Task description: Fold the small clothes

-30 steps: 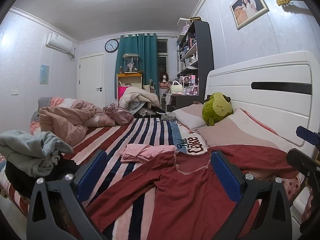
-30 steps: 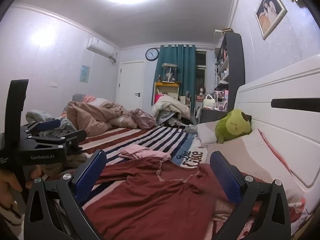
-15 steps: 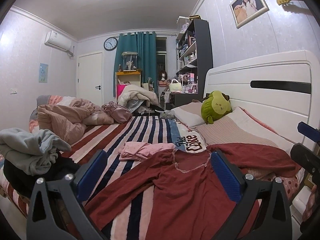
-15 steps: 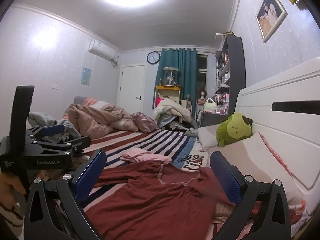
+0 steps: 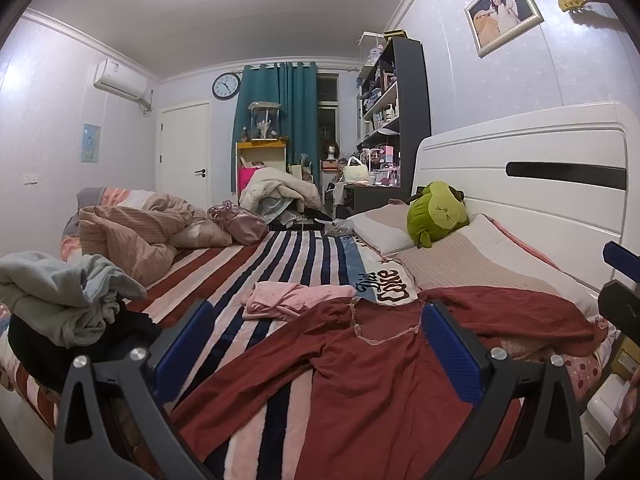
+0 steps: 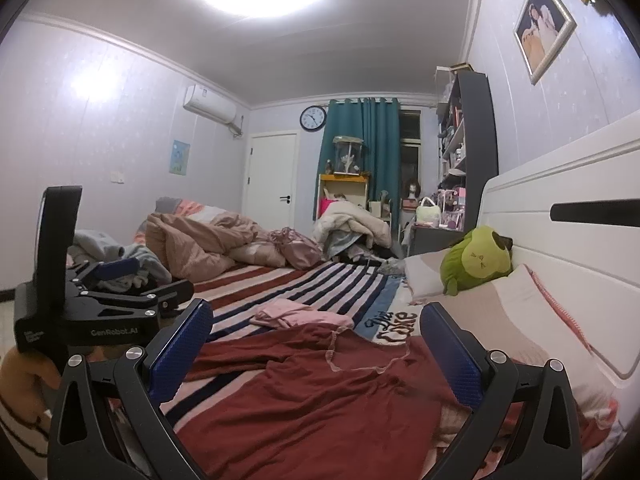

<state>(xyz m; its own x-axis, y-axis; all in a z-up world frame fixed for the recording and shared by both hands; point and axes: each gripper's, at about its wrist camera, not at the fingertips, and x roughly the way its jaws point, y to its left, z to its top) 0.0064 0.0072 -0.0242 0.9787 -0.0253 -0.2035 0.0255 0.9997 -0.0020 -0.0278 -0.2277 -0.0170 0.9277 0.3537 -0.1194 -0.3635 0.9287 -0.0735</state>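
Note:
A dark red long-sleeved top [image 5: 372,384] lies spread face up on the striped bedspread [image 5: 256,276], neckline toward the far end; it also shows in the right wrist view [image 6: 320,392]. A small pink garment [image 5: 288,298] lies crumpled just beyond it, also in the right wrist view [image 6: 296,314]. My left gripper [image 5: 316,344] is open and empty above the top's chest. My right gripper [image 6: 316,344] is open and empty above the same top. The left gripper shows from the side in the right wrist view [image 6: 116,280].
A pile of grey and dark clothes [image 5: 60,300] sits at the bed's left edge. A bunched pink duvet [image 5: 136,232] lies farther back. Pillows [image 5: 480,264], a green plush toy [image 5: 436,212] and the white headboard [image 5: 540,176] are on the right.
Both grippers have risen slightly and tilted up; the bed sits lower in both views. Both stay open and the clothes have not moved.

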